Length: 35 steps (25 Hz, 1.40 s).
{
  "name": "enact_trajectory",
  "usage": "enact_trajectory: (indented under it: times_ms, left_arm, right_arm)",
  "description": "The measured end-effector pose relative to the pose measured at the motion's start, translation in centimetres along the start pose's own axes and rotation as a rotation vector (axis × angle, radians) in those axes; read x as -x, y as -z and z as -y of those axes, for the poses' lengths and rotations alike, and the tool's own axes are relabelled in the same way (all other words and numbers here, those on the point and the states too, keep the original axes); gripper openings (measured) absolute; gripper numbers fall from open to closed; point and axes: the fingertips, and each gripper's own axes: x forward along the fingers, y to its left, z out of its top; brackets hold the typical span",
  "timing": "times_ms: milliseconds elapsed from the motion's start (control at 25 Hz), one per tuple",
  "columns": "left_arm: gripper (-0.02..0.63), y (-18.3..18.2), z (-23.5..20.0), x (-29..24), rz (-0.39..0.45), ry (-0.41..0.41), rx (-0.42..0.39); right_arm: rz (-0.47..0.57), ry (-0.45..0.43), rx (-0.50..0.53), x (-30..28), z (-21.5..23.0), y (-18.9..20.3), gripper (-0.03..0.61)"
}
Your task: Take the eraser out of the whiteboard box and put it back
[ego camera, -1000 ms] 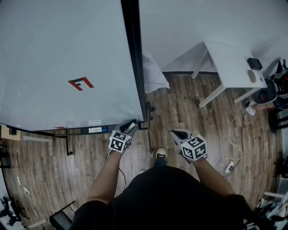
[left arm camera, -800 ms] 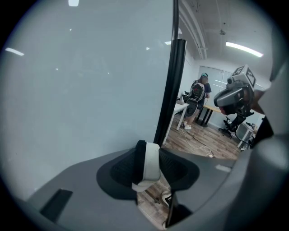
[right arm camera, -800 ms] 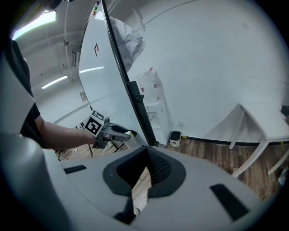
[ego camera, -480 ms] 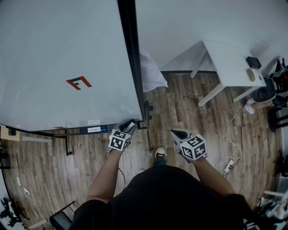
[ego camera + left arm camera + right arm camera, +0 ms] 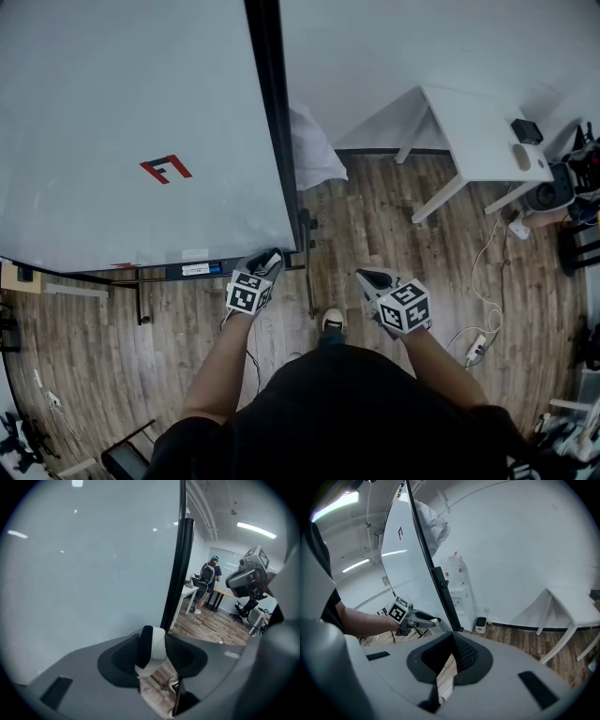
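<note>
Right now your left gripper (image 5: 270,260), low in the centre of the head view, has the eraser (image 5: 152,651) upright between its jaws. The black felt lies against one pad and the white back against the other, and those jaws have just been opening slightly. Its tip sits at the right end of the whiteboard box (image 5: 202,270), under the whiteboard (image 5: 131,112). To its right, your right gripper (image 5: 373,277) hangs over the wood floor (image 5: 394,216) with its jaw tips together and nothing between them.

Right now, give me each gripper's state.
Left gripper: closed on the eraser, though its jaws have just been opening.
Right gripper: closed, nothing between its jaws.
</note>
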Motion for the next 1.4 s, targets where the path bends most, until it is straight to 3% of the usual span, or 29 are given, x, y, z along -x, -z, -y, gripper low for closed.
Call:
enact_trajectory:
  times_ms: [720,1400]
  left_arm:
    - [0.173,-0.9,-0.3,5.3,0.087,-0.05,0.023]
    - [0.169,2.6,0.4,11.5,0.105,-0.086,0.059]
  right_arm:
    - [0.026,-0.028,0.056,0.5,-2.3,-1.3,-0.005]
    - [0.032,-0.082,0.136,-0.4,-7.2,-2.1,-0.005]
